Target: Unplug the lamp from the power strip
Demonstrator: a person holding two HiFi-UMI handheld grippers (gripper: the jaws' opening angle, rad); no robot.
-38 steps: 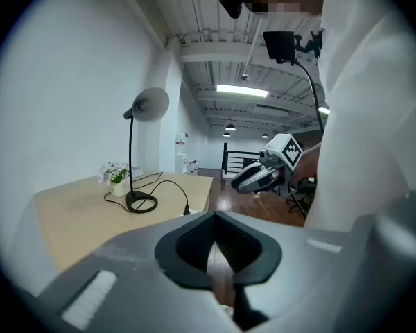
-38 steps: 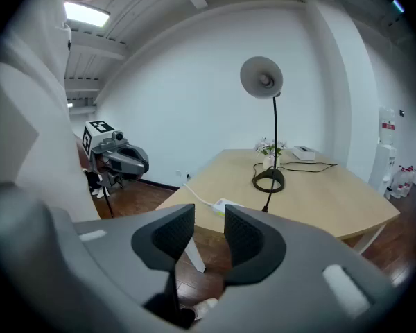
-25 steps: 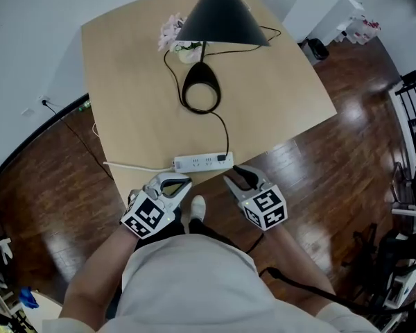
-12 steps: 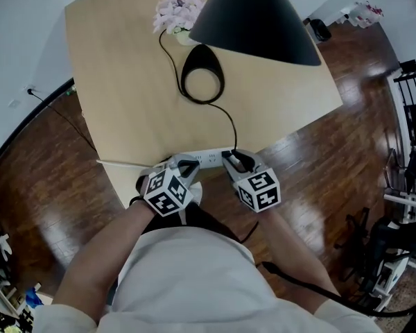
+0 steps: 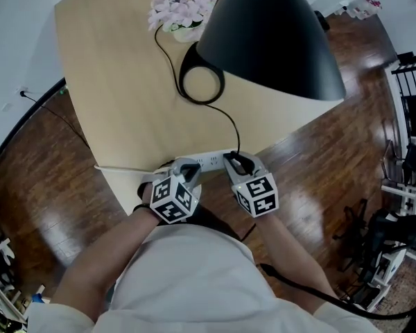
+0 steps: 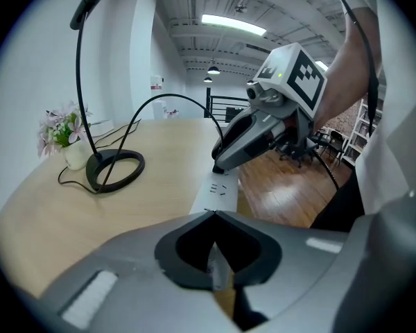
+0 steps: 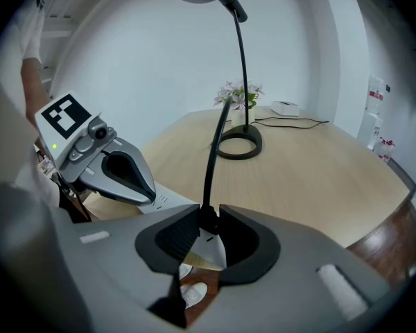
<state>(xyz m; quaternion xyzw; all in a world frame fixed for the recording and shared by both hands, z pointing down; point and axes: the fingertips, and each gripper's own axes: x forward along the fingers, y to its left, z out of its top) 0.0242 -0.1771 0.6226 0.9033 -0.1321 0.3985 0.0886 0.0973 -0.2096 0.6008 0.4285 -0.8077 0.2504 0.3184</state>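
A white power strip point(image 5: 209, 161) lies along the near edge of the wooden table point(image 5: 118, 96). The lamp's black plug point(image 7: 206, 222) sits in the strip's right end, and its black cord point(image 5: 230, 125) runs back to the lamp's ring base point(image 5: 202, 82). My right gripper point(image 5: 238, 164) is shut on that plug, with the cord rising between the jaws. Closed at the strip's left end is my left gripper point(image 5: 185, 169); the strip point(image 6: 220, 189) stretches away from its tips. The black lamp shade point(image 5: 277, 40) hangs over the table's right part.
A small pot of pink flowers point(image 5: 180, 7) stands behind the lamp base. The strip's white cable point(image 5: 121, 169) leaves to the left over the table edge. Dark wooden floor point(image 5: 41, 200) surrounds the table, with a black rack point(image 5: 412, 96) at the right.
Both grippers have moved forward onto the strip. The left jaws, open a second ago, have closed at its left end. The right jaws have closed on the plug.
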